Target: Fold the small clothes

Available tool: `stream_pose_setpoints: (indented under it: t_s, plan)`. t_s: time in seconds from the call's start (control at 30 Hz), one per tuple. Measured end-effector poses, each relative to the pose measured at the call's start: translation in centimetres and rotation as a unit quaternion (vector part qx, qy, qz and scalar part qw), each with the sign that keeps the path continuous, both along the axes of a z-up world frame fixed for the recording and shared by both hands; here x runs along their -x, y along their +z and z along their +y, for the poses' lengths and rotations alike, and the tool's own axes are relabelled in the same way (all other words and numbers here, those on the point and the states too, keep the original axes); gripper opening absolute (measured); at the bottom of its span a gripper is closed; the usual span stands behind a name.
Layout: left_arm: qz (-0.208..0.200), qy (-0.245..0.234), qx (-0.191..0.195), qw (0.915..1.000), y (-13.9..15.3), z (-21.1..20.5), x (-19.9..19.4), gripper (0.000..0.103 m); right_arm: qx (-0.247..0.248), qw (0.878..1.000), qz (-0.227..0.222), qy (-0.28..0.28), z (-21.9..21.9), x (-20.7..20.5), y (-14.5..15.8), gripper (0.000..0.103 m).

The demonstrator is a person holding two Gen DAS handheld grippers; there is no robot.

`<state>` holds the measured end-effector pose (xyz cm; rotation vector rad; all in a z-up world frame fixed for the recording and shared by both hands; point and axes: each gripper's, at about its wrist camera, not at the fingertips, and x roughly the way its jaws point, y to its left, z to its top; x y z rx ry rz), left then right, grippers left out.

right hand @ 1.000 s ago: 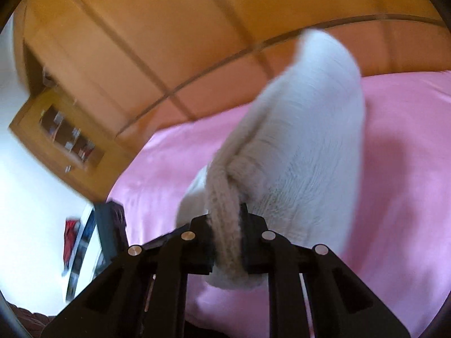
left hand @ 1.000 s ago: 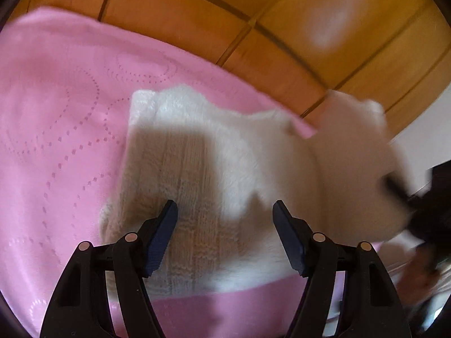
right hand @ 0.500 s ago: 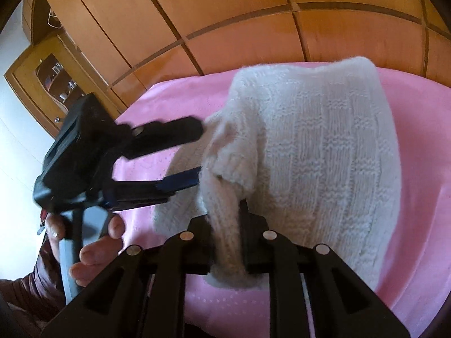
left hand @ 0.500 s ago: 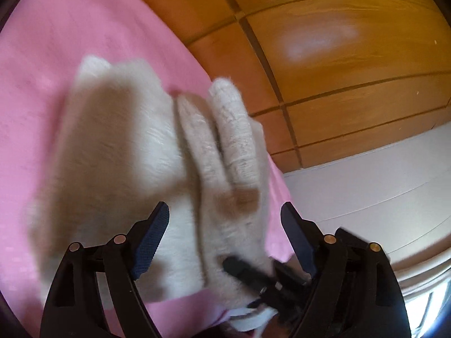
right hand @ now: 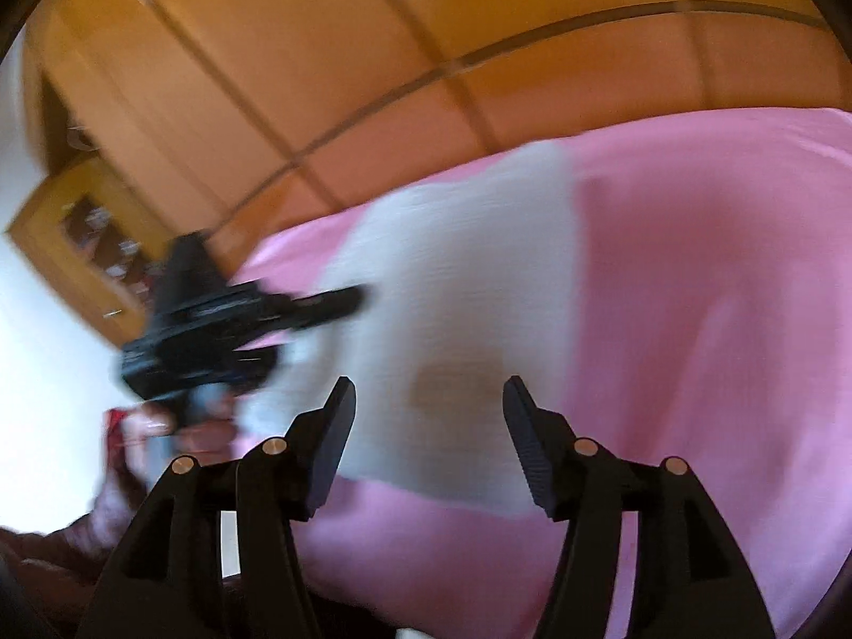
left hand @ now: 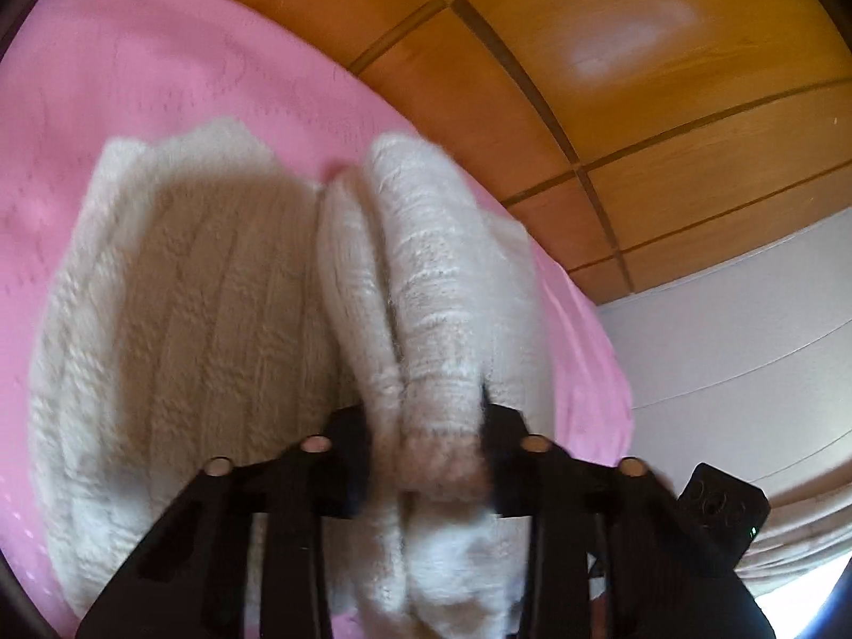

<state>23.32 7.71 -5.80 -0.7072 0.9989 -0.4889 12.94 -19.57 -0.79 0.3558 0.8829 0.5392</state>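
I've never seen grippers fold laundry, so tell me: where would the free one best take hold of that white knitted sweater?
Probably the near hem of the white knitted sweater, coming in low from the front. That edge lies flat on the pink blanket, facing the open right gripper; the left gripper already pinches the bunched folds.

The left gripper [left hand: 426, 442] pinches a bunched fold of the cream knitted sweater [left hand: 181, 319], which lies on the pink blanket [left hand: 160, 64]; a blurred black device [left hand: 724, 506], perhaps the other gripper, sits lower right.
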Motion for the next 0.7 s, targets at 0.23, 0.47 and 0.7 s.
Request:
stream_pose_setpoints:
  t_s: [0.23,0.47,0.7]
  plan:
    - [-0.105,0.013,-0.073,0.9917,5.6,1.3,1.6,0.018,0.024,1.0,0.001,0.013,2.0,-1.4,-0.4,0.05]
    - [-0.096,0.071,-0.148,0.9818,4.0,7.2,3.6,0.018,0.034,0.995,-0.004,0.091,9.7,-1.0,-0.4,0.05]
    - [-0.029,0.107,-0.183,0.9768,-2.1,9.3,3.6,0.024,0.088,0.99,-0.002,0.112,13.9,-2.3,-2.5,0.049]
